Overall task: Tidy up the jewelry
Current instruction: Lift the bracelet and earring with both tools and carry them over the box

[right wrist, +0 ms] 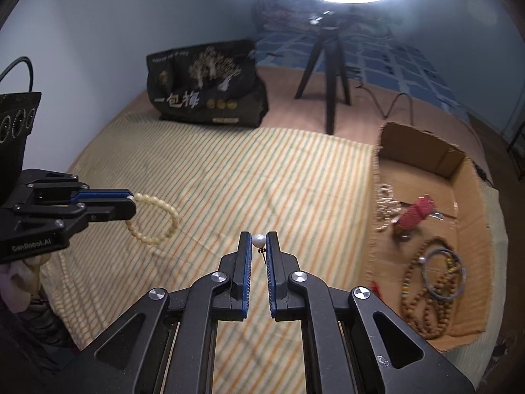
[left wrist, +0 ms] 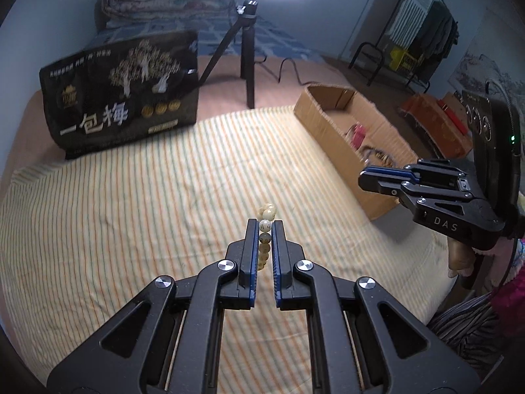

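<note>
My left gripper (left wrist: 265, 225) is shut on a cream bead bracelet (left wrist: 265, 236) and holds it above the striped cloth (left wrist: 131, 213). In the right wrist view that gripper (right wrist: 131, 205) is at the left with the bracelet (right wrist: 157, 220) hanging as a loop. My right gripper (right wrist: 259, 234) is shut on a white pearl earring (right wrist: 258, 240) with a small hook below it. In the left wrist view the right gripper (left wrist: 364, 179) hovers by the near wall of the cardboard box (left wrist: 328, 131). The box (right wrist: 426, 154) holds several bead strings (right wrist: 423, 292), a bangle (right wrist: 443, 272) and a red piece (right wrist: 416, 213).
A black printed bag (left wrist: 124, 98) stands at the back left of the cloth. A ring-light tripod (left wrist: 246, 49) stands behind the cloth, with a cable (right wrist: 390, 105) trailing right. A clothes rack (left wrist: 423, 32) stands far right.
</note>
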The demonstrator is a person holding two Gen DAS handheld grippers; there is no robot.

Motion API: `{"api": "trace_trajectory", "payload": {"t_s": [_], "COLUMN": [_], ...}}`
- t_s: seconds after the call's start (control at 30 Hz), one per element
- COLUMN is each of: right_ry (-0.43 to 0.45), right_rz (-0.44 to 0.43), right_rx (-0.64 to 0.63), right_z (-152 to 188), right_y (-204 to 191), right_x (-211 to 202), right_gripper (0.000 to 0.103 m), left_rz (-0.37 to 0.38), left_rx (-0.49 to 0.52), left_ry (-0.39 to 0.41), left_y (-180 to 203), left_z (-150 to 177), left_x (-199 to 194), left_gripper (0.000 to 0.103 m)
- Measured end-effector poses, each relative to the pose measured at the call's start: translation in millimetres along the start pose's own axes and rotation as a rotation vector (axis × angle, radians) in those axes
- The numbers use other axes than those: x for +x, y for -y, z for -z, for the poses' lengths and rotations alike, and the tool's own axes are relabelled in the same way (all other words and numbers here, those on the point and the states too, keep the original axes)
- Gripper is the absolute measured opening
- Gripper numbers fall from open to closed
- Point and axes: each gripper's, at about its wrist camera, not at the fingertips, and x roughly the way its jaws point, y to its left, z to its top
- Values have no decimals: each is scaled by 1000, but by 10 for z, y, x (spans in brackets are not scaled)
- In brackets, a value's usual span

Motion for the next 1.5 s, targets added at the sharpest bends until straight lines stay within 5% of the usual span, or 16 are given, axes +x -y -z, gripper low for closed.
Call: {"api": "trace_trajectory", "payload": {"t_s": [0.67, 1.5], "right_ry": [116, 117], "right_rz": [115, 190], "right_rx": [210, 361], "right_z": [43, -130], "right_y": [1063, 1774], "right_x": [-681, -364], "right_gripper": [7, 7], "left_rz": [112, 181], "left_rx": [70, 119], "left_ry": [113, 72], "left_y": [801, 1491], "left_z": [-541, -785], "left_x": [61, 819], "left_gripper": [6, 6]}}
